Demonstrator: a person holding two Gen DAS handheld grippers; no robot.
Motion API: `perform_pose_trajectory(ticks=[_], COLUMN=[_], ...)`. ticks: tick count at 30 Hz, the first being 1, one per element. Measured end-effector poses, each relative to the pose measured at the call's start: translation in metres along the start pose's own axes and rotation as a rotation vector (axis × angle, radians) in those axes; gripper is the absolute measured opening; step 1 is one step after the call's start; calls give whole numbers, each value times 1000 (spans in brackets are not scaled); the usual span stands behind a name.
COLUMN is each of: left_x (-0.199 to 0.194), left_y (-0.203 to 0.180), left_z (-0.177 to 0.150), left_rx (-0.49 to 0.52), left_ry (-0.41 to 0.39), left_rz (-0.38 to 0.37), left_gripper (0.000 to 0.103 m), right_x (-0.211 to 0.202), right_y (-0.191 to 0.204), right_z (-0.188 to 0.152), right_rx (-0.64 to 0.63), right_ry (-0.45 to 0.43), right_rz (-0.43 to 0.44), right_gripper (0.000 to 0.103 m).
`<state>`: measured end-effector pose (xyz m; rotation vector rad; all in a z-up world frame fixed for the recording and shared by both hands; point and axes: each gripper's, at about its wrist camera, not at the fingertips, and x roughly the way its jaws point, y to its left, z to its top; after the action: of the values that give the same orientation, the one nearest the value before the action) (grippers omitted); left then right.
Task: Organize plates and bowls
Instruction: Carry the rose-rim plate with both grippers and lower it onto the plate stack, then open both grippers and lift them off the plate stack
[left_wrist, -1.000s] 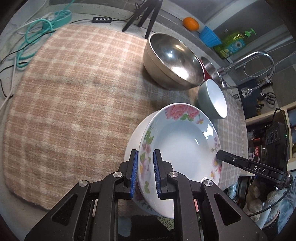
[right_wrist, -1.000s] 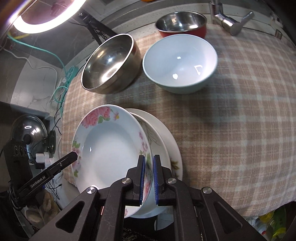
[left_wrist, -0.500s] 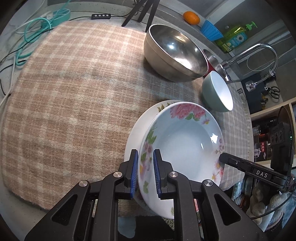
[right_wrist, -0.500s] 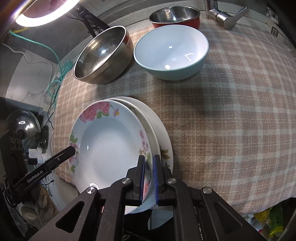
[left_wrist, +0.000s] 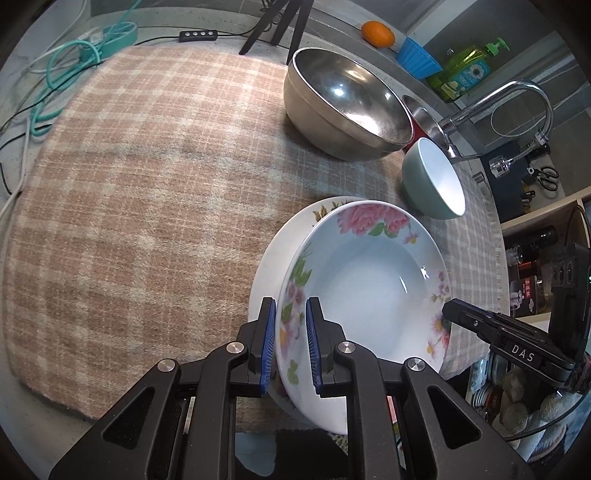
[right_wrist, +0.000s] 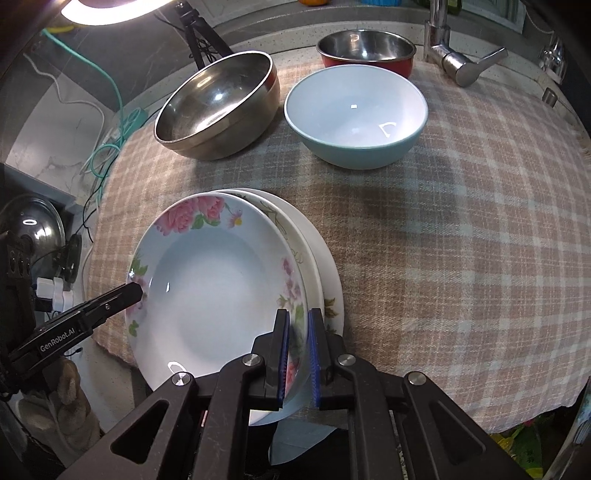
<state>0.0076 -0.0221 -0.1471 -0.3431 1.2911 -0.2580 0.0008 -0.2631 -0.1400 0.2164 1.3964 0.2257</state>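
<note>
Floral-rimmed white deep plate (right_wrist: 218, 291) is lying on a white plate (right_wrist: 327, 273) atop the checked cloth (right_wrist: 443, 240). Left gripper (left_wrist: 290, 345) is clamping its rim; right gripper (right_wrist: 297, 354), jaws opening, is straddling the opposite rim. Lettering is reading "GenRobot.AI" and "DAS".

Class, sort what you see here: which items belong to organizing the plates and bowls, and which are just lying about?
Belongs: floral plate, white plate beneath it, steel bowl, teal bowl, red bowl.
Lying about: orange, soap bottle, scissors, teal cable.

Home kitchen: sink faucet (left_wrist: 517, 99) upper right, dish-soap bottle (left_wrist: 467, 70), checked cloth (left_wrist: 147, 184) over counter, steel bowl (left_wrist: 347, 103).
</note>
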Motion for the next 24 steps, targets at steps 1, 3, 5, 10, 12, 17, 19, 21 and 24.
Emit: perform_pose_trajectory(ticks=[1, 3, 5, 10, 12, 17, 19, 21, 24], left_x=[0, 0, 0, 2, 2, -4, -12, -22, -37], left_y=[0, -1, -4, -10, -10, -8, -7, -4, 2], left_z=[0, 0, -1, 0, 0, 0, 0, 3, 11], left_rx=[1, 2, 5, 20, 19, 31, 38, 37, 35], left_ry=[0, -1, 1, 1, 1, -15, -40, -65, -106], left_rz=[2, 8, 14, 41, 40, 37, 46, 50, 60], left_gripper=[14, 14, 14, 15, 15, 15, 15, 15, 15], right_x=[-2, -6, -8, -2, -1, -7, -12, -19, -31], right_y=[-1, -3, -4, -9, -8, -10, -11, -14, -17], right_z=[0, 0, 0, -3, -4, -7, -7, -7, -4], right_rx=[0, 1, 3, 21, 27, 46, 52, 65, 78], right_ry=[-9, -25, -37, -13, -20, -61, -85, -104, -147], right_rz=[2, -2, -16, 7, 9, 34, 40, 59, 75], right_gripper=[11, 11, 11, 11, 12, 12, 12, 12, 12])
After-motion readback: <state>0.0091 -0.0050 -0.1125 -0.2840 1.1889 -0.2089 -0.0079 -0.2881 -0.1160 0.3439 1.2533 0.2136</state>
